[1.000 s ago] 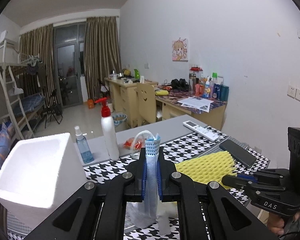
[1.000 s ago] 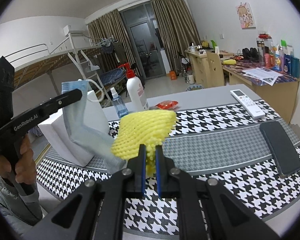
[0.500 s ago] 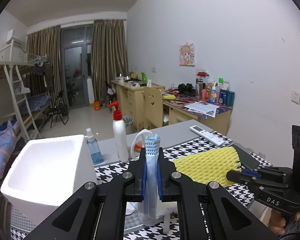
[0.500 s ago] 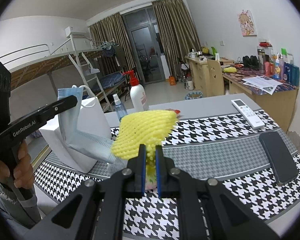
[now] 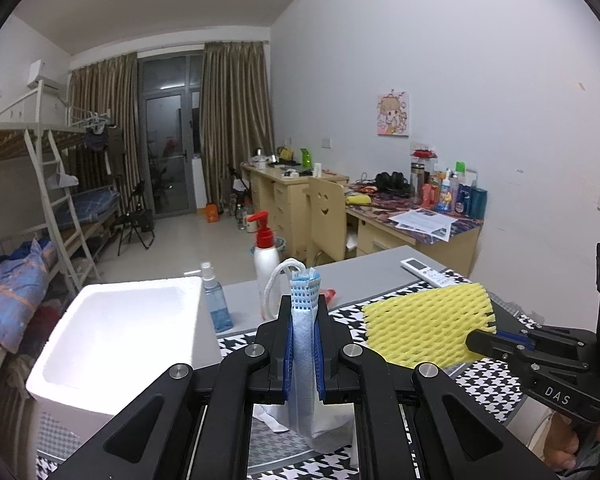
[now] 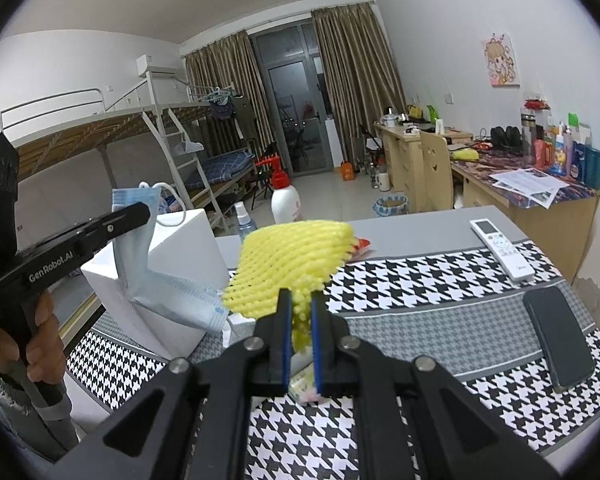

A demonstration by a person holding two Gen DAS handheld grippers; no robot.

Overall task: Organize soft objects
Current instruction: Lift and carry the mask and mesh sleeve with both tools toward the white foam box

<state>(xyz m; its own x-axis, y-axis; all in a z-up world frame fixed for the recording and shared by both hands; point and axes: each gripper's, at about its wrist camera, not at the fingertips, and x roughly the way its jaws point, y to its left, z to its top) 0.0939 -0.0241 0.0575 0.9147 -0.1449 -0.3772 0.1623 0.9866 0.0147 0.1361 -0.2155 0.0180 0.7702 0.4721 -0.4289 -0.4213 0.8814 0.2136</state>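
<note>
Yellow foam net (image 6: pixel 296 258) is pinched shut in right tool (image 6: pixel 300 322); left tool (image 5: pixel 303 334) is clamped on blue face mask (image 5: pixel 302 354), both held above worktop (image 6: pixel 440 308) beside white foam box (image 5: pixel 116 332). Risk: 2 limp items may snag box rim, or slip w/ thin grip.

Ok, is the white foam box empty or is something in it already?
Empty as far as shows: the foam box interior is bare white; the mask hangs outside it.
</note>
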